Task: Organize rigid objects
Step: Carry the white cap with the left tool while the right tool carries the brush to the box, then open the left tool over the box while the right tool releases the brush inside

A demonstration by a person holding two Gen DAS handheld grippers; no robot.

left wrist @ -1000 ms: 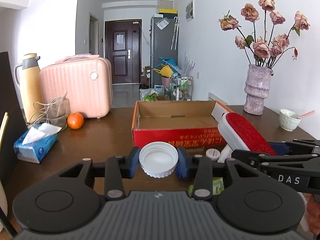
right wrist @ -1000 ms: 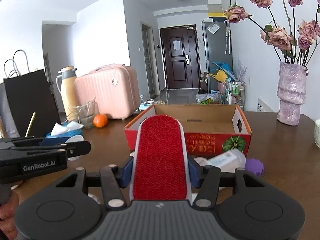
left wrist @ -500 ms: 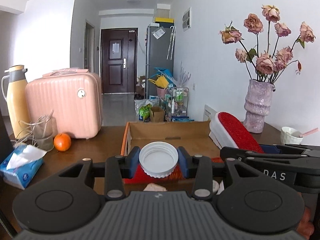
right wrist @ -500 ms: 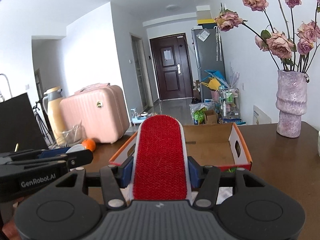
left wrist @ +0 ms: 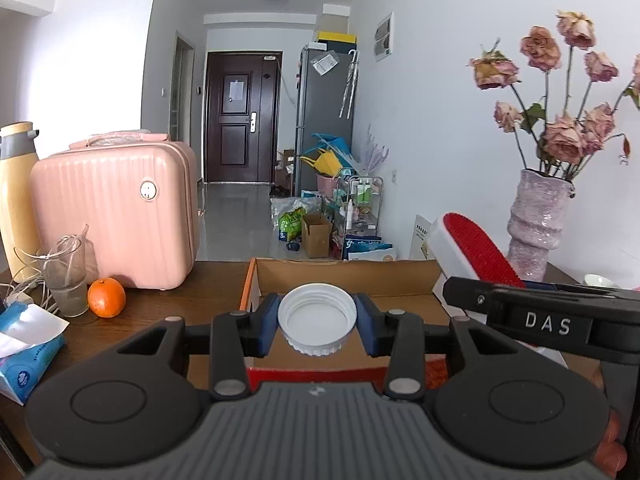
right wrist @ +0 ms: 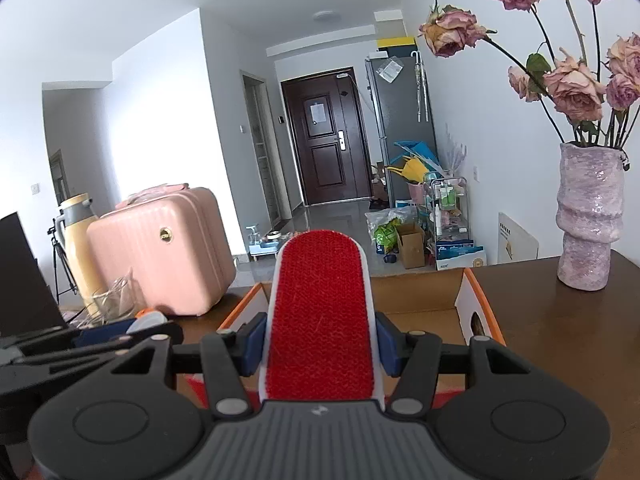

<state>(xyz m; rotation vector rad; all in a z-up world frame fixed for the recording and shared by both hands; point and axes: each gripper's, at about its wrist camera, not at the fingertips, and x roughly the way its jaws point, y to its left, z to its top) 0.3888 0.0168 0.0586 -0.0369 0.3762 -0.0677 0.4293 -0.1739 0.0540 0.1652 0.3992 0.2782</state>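
**Two items carried over the box, release pending**

The left hand-held gripper (left wrist: 317,322) is clamped on a white screw cap (left wrist: 317,319), its blue pads pressing the ribbed rim from both sides, open face toward the camera. The right hand-held gripper (right wrist: 320,344) is clamped on a red-faced lint brush (right wrist: 321,316), gripped across its white body with the head projecting forward. Both items hang above the near wall of the open cardboard box (left wrist: 344,276), which stands on the dark wooden worktop (right wrist: 560,328) toward its far edge, between the pink suitcase (left wrist: 116,216) and the purple vase (right wrist: 590,216). The box floor appears bare.

Assessment: the step in hand is depositing both items. Carry each fully past the near wall, lower close to the floor, then part the jaws. Keep cap and brush in separate halves. The grippers run just beside each other; stagger the releases to avoid a clash.
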